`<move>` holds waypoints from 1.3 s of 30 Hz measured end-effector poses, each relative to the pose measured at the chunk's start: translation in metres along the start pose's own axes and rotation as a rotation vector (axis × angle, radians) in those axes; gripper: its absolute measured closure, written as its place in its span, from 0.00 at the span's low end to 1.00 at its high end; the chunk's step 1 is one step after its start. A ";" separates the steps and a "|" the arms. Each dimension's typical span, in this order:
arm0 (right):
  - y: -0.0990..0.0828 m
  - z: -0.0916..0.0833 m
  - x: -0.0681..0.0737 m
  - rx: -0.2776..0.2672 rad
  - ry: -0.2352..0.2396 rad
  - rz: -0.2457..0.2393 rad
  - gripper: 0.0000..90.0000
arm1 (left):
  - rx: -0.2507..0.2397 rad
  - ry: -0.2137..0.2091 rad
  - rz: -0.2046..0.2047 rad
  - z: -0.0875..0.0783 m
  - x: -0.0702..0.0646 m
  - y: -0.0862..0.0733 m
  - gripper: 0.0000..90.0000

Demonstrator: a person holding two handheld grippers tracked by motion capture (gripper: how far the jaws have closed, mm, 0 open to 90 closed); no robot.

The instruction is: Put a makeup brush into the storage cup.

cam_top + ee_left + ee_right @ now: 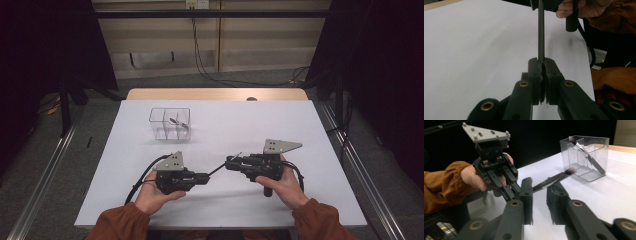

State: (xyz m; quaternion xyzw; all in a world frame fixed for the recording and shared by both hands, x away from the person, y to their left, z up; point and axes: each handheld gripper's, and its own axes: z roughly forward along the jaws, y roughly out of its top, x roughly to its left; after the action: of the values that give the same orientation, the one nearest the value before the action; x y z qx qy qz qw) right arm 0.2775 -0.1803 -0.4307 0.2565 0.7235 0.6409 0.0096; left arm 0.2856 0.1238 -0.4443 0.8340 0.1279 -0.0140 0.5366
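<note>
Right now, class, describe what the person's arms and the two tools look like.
Both forearms wear rust-orange ribbed sleeves. The left tool and right tool are black, with brass-coloured rivets, a grey three-cornered plate on top and a trailing black cable.

Brush (218, 169) between both tools, compartment box (170, 124) behind (another brush (179, 122) inside), on table (300, 130)

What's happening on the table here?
A person is handling a makeup brush with two handheld grippers above a white table. The left gripper is shut on the brush's handle. The brush's bristle end crosses the right gripper, whose jaws stand apart with a gap around it. A clear divided box farther back already holds a second brush.
</note>
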 end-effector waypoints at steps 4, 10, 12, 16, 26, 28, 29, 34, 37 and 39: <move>0.000 0.000 -0.001 -0.003 0.025 0.021 0.89 | 0.013 0.002 0.014 0.002 0.000 0.000 0.94; -0.001 0.000 -0.002 -0.015 0.061 0.045 0.92 | 0.019 0.010 0.022 0.003 0.000 0.000 0.93; -0.001 0.000 -0.002 -0.017 0.074 0.034 0.93 | 0.017 0.011 0.023 0.002 0.000 0.000 0.93; 0.000 0.000 0.000 -0.024 0.098 0.031 0.95 | 0.007 0.042 0.015 0.001 0.001 0.000 0.86; 0.002 -0.002 0.000 -0.028 0.084 0.014 0.96 | -0.017 0.093 0.001 -0.003 0.002 0.002 0.66; 0.002 -0.003 -0.001 -0.027 0.080 0.011 0.96 | -0.022 0.108 -0.007 -0.004 0.003 0.002 0.58; 0.002 -0.003 -0.001 -0.027 0.080 0.013 0.96 | -0.034 0.114 -0.014 -0.006 0.003 0.002 0.57; 0.004 -0.007 -0.003 -0.025 0.063 0.011 0.96 | -0.057 0.133 -0.020 -0.012 0.003 0.004 0.48; 0.005 -0.010 -0.004 -0.022 0.057 0.011 0.96 | -0.071 0.148 -0.035 -0.015 0.003 0.004 0.41; 0.007 -0.012 -0.004 -0.013 0.054 0.011 0.96 | -0.080 0.160 -0.043 -0.017 0.003 0.005 0.36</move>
State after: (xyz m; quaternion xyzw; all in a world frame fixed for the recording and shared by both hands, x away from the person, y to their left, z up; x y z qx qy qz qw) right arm 0.2798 -0.1923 -0.4236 0.2429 0.7180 0.6522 -0.0119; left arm 0.2879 0.1375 -0.4336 0.8074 0.1886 0.0462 0.5571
